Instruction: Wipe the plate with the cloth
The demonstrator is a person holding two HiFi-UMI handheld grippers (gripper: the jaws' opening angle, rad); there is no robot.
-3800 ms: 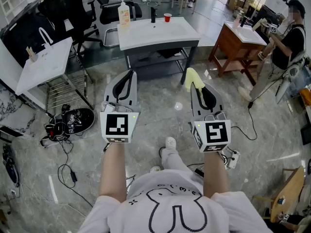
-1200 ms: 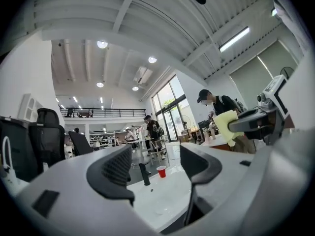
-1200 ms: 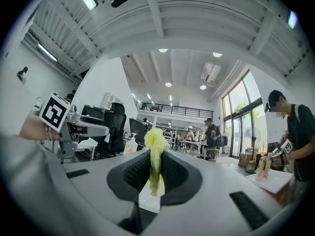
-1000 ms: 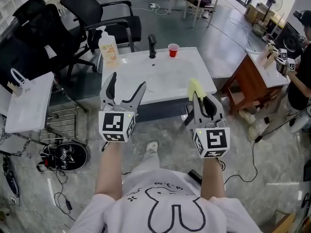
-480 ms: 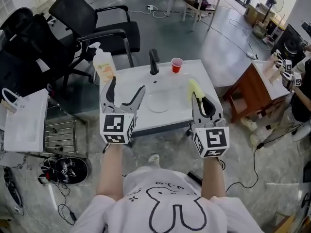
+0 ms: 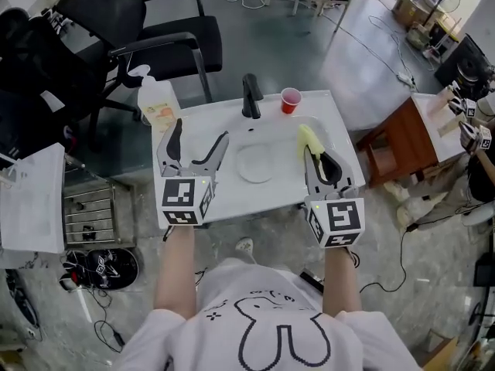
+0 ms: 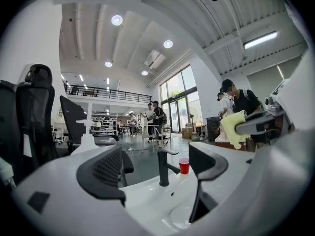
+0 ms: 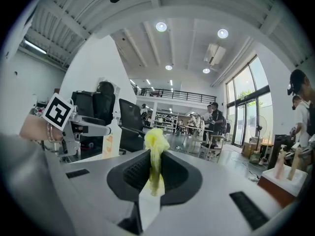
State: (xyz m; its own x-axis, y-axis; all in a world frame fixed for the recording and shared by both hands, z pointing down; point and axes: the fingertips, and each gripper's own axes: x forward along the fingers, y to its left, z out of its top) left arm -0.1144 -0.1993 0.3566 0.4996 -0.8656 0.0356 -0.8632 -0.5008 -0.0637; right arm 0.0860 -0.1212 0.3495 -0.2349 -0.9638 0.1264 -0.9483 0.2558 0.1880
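While the right tool (image 6: 314, 155) clamps it, cloth (image 6: 307, 137) juts forward.

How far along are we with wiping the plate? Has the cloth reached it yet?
Done: the yellow cloth is picked up, and the right claw is shut on it. In hand: both claws hover over the white sink, the left claw open and empty. Left: the plate lies in the basin with the cloth not on it, so the wiping itself is not yet done.
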